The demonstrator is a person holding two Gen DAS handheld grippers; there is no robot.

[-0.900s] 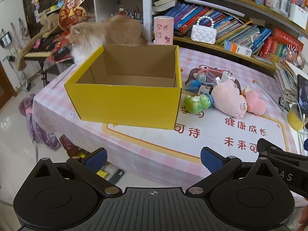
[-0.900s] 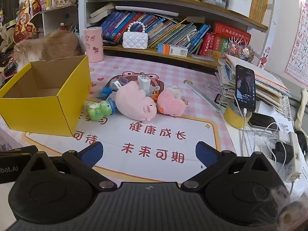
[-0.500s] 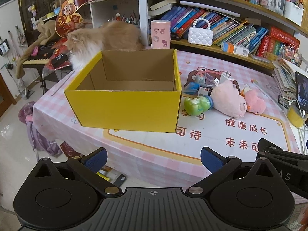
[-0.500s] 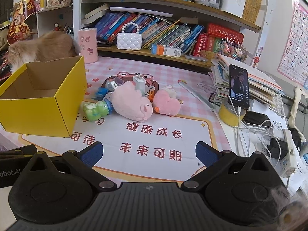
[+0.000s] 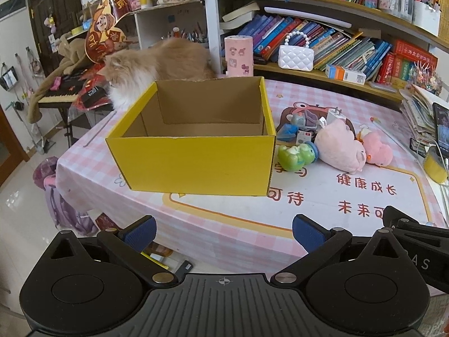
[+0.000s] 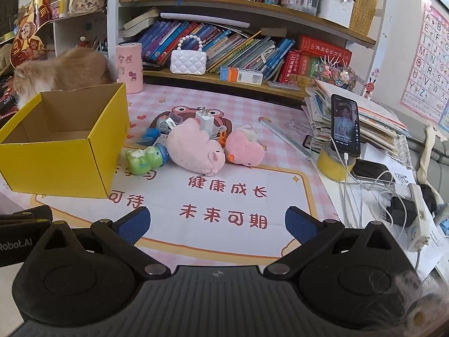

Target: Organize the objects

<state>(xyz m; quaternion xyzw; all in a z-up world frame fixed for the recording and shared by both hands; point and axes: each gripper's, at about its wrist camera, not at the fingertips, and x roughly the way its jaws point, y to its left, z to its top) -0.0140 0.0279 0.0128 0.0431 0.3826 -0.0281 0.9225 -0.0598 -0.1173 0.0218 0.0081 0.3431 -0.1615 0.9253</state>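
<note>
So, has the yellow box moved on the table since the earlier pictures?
No. The yellow box keeps its corner at the same printed characters on the tablecloth; only the camera view shifts.

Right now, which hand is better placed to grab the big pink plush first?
Probably the right. Its open tongs face the pink plush across bare mat, while the left tongs face the yellow box, with the plush off to their right.

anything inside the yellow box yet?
Nothing visible: the yellow box shows only bare cardboard floor and walls. The strip of floor just behind its near wall is hidden in both views.
</note>
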